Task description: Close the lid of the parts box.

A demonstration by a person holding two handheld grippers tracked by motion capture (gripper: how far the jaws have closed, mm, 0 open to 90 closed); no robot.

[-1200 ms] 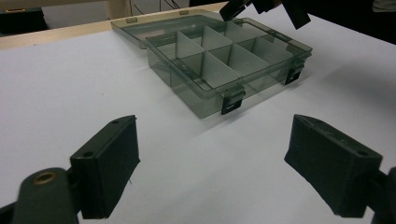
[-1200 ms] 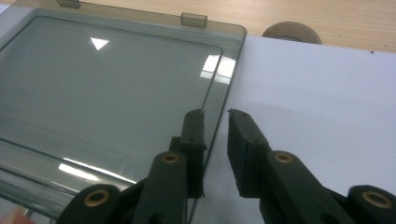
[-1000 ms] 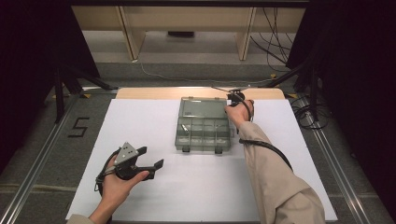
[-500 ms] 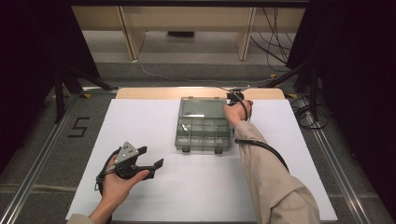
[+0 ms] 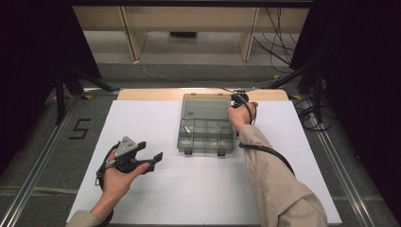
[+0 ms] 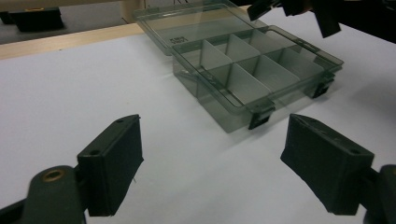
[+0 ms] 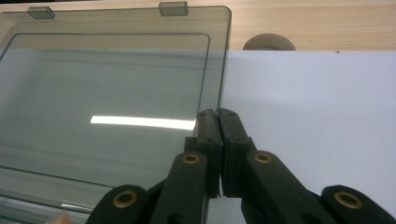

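A smoky clear compartment box stands open in the middle of the white sheet, its lid laid back toward the far edge. My right gripper is at the lid's right edge. In the right gripper view its jaws are shut with the lid edge running in between them. My left gripper rests at the front left, apart from the box, and is open. The left gripper view has its jaws spread wide and empty, with the box and its dividers ahead.
A white sheet covers the table, with a wooden strip along the far edge. A round tan disc sits on that strip near the lid. A "5" is marked on the floor at left, and cables lie at right.
The right hand has shifted slightly at the lid's edge, and the lid seems to have settled a little farther back. The left gripper has stayed still.
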